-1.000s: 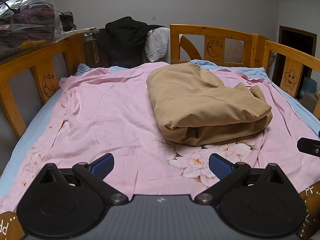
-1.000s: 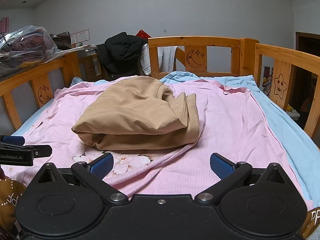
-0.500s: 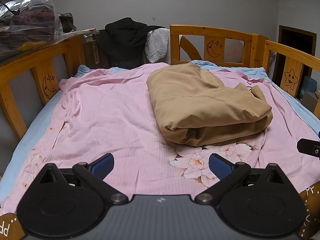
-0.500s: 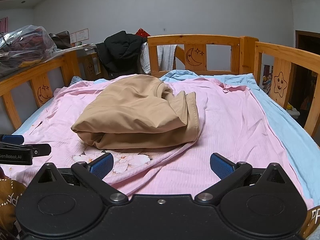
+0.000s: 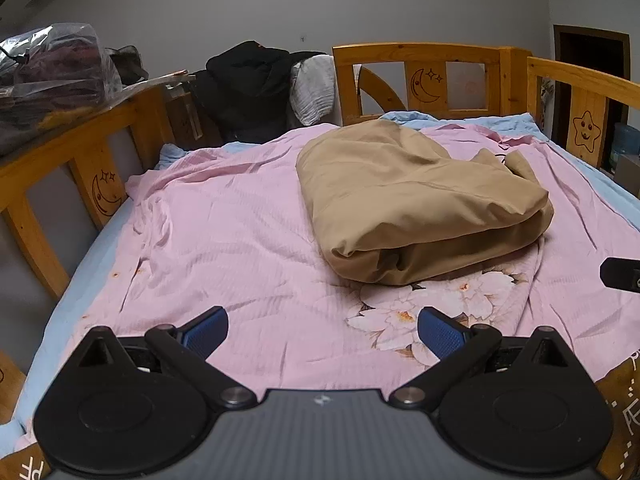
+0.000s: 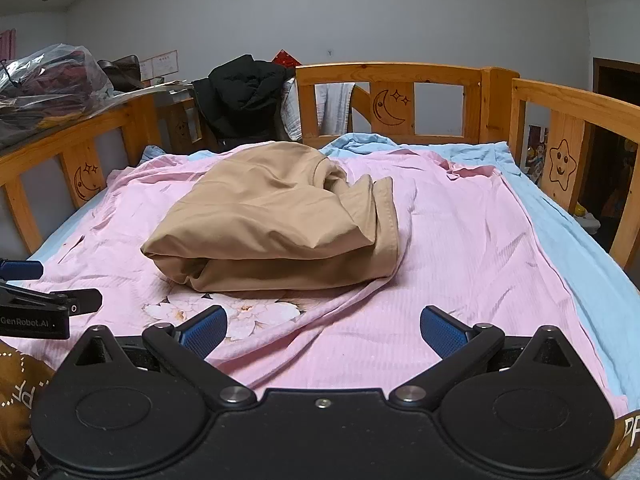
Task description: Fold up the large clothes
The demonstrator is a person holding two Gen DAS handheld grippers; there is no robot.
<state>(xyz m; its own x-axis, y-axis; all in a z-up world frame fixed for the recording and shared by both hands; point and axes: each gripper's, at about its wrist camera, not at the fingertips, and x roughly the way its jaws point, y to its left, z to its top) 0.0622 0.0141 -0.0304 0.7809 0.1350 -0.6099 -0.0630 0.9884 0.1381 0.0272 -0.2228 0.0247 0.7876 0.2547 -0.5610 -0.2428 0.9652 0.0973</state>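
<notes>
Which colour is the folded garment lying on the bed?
Tan; the folded garment shows best in the right wrist view.

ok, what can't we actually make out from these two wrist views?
- Tan garment: its type and far side, hidden by its own folds in both views.
- Plastic bag: contents blurred behind crinkled film, cut off by the left edge.
- Right gripper: cut off by the left wrist view's right edge.
- Wall papers: print too small.
</notes>
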